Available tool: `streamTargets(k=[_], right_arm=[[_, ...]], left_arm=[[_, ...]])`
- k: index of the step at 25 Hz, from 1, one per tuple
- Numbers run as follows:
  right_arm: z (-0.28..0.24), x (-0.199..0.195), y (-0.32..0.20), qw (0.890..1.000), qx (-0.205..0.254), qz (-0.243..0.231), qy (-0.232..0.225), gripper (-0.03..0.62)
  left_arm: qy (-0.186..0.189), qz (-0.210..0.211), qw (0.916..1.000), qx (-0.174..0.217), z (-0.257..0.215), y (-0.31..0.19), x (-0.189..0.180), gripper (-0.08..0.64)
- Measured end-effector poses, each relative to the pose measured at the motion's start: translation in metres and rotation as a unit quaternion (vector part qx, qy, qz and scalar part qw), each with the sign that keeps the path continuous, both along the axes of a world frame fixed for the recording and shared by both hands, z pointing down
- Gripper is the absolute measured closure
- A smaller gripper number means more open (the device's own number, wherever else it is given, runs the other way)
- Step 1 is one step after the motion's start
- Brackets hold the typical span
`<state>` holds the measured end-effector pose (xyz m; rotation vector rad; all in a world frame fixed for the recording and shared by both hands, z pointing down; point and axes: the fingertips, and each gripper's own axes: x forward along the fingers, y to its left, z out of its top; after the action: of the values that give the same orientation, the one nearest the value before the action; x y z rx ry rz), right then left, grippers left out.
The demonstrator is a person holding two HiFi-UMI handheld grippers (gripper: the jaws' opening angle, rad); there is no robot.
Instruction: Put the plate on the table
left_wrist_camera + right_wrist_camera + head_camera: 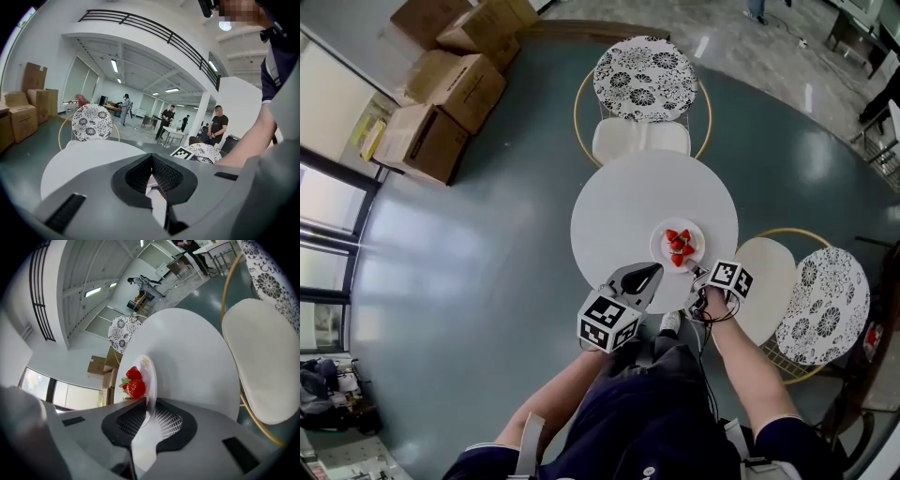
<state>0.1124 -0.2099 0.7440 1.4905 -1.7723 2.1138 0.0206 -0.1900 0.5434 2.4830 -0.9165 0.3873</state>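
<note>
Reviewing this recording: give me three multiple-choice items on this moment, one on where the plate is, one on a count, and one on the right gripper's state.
1. Where is the plate?
A. at the middle of the table
B. at the table's far edge
C. near the table's edge on the person's side

2. How many chairs with patterned backs stand by the table?
A. one
B. two
C. four

3. The right gripper is:
A. shut on the plate's rim
B. open and empty
C. shut on nothing

Answers: 1 C, the head view shows the plate close to the near edge. 2 B, one chair stands beyond the table and another at its right. 3 A, the right gripper view shows the rim pinched between the jaws.
</note>
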Motion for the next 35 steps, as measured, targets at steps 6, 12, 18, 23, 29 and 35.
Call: streamTargets(k=[6,12,18,23,29,35], right_arm=[[-0.002,0.003,-0.002,0.998,-0.002,-0.035,0.051,0.543],[-0.002,0.004,-0.006,0.991,-0.011,-0.066,0.116,0.520],[-0.003,0.005,-0.006,0.986,-0.019,-0.079,0.146,0.511],[-0.003,0.005,-0.007,0.990,-0.022,-0.064,0.123,0.509],[-0.003,0.010,-0.007,0.989,-0.027,-0.055,0.134,0.509],[-0.006,0.017,-0.005,0.981,-0.025,-0.066,0.182,0.509]], left_arm=[[0.002,0.000,1.0000,0.001,-0.002,0.001,0.002,0.555],[0.004,-0.003,1.0000,0.002,-0.002,0.001,-0.002,0.554],[0.004,-0.003,1.0000,0.003,-0.003,0.000,-0.006,0.554],[0.005,0.001,1.0000,0.003,-0.003,0.000,-0.007,0.554],[0.006,0.006,1.0000,0.003,-0.003,-0.002,-0.006,0.554],[0.007,0.009,0.9999,0.003,-0.006,-0.002,-0.008,0.554]])
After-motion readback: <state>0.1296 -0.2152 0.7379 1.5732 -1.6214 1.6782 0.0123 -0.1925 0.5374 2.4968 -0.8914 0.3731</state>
